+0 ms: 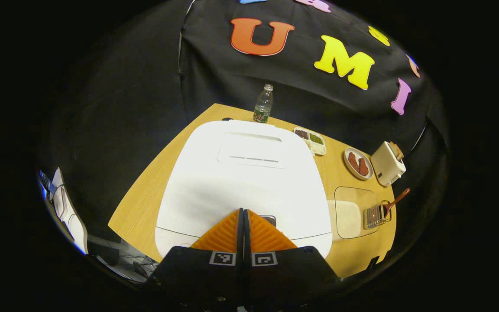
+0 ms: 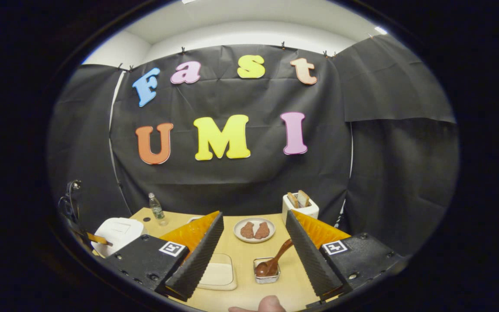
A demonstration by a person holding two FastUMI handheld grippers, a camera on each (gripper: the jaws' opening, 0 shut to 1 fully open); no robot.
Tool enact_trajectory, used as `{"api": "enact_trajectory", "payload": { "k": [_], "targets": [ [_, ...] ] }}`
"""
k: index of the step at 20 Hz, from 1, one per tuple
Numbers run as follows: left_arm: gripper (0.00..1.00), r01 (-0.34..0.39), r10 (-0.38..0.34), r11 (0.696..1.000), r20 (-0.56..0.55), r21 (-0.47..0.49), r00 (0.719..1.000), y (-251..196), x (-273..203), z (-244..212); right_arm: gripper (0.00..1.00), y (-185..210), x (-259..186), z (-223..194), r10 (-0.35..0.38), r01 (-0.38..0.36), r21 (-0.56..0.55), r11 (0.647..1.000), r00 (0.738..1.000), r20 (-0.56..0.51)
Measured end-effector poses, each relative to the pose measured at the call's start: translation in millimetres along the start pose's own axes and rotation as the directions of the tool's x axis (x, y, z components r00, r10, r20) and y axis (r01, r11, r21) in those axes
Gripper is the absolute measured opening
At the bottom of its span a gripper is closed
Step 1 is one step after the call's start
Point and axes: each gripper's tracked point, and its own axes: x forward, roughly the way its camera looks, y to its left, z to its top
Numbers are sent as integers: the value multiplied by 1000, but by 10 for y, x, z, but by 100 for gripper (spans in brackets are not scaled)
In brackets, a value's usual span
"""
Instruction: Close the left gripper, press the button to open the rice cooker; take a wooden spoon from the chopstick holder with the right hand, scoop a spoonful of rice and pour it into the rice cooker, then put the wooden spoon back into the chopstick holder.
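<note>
The white rice cooker (image 1: 243, 182) sits lid down on the wooden table (image 1: 145, 203). My left gripper (image 1: 244, 211) is shut with nothing in it, its tips just above the small button (image 1: 269, 220) at the cooker's front edge. In the right gripper view the cooker (image 2: 117, 232) shows at the far left. My right gripper (image 2: 254, 223) is open above the table, apart from everything. Below and between its fingers the wooden spoon (image 2: 273, 262) leans in the metal chopstick holder (image 2: 267, 272), with the clear rice container (image 2: 218, 273) to the left. The same spoon (image 1: 396, 201), holder (image 1: 375, 216) and container (image 1: 348, 214) lie right of the cooker.
A water bottle (image 1: 263, 104) stands behind the cooker. A divided tray (image 1: 311, 139), a plate with brown food (image 1: 358, 164) and a white toaster (image 1: 388, 164) line the table's far right side. A fingertip (image 2: 271, 304) shows at the bottom of the right gripper view.
</note>
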Motion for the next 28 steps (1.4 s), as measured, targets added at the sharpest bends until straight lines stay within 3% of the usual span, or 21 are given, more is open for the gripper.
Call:
{"api": "enact_trajectory", "payload": {
  "k": [3,5,7,10,11,12,13,15,17,18,19,20,28],
  "targets": [
    [0,-3,4,1000,54,-22,999,-3,-1,83,100,31,-20,42,15,-15,-6,1000,1000,8],
    [0,-13,18,999,146,-35,989,-16,-93,269,100,1,-34,111,14,-14,-10,1000,1000,25],
    [1,-24,26,1000,282,-9,959,-72,-352,596,100,-45,-65,149,10,-10,0,1000,999,38],
    [1,-85,45,994,452,70,891,-123,-674,1101,100,-101,-116,238,6,-6,-1,1000,998,63],
    [5,-96,42,992,498,83,866,-173,-755,1276,100,-130,-135,284,4,-4,3,1000,997,72],
    [23,-99,36,991,537,87,843,-221,-825,1419,100,-139,-144,310,7,-7,7,1000,997,78],
    [31,-98,35,992,563,83,826,-259,-905,1518,100,-147,-164,350,10,-11,7,1000,996,85],
    [70,-92,31,993,586,74,810,-292,-985,1591,100,-176,-200,440,18,-19,2,1000,994,107],
    [80,-97,38,993,606,64,795,-316,-1081,1614,100,-162,-233,463,44,-45,6,999,992,117],
    [94,-104,43,993,617,63,786,-340,-1153,1587,99,-181,-229,432,53,-53,5,999,992,112],
    [91,-112,47,991,621,66,782,-354,-1198,1541,99,-203,-226,399,58,-59,3,998,993,103],
    [98,-121,48,990,625,75,779,-362,-1257,1482,100,-223,-220,347,62,-63,6,998,994,90],
    [97,-140,66,988,663,60,746,-549,-1674,1085,100,-419,-88,-254,105,-102,48,994,993,-60]
  ]
}}
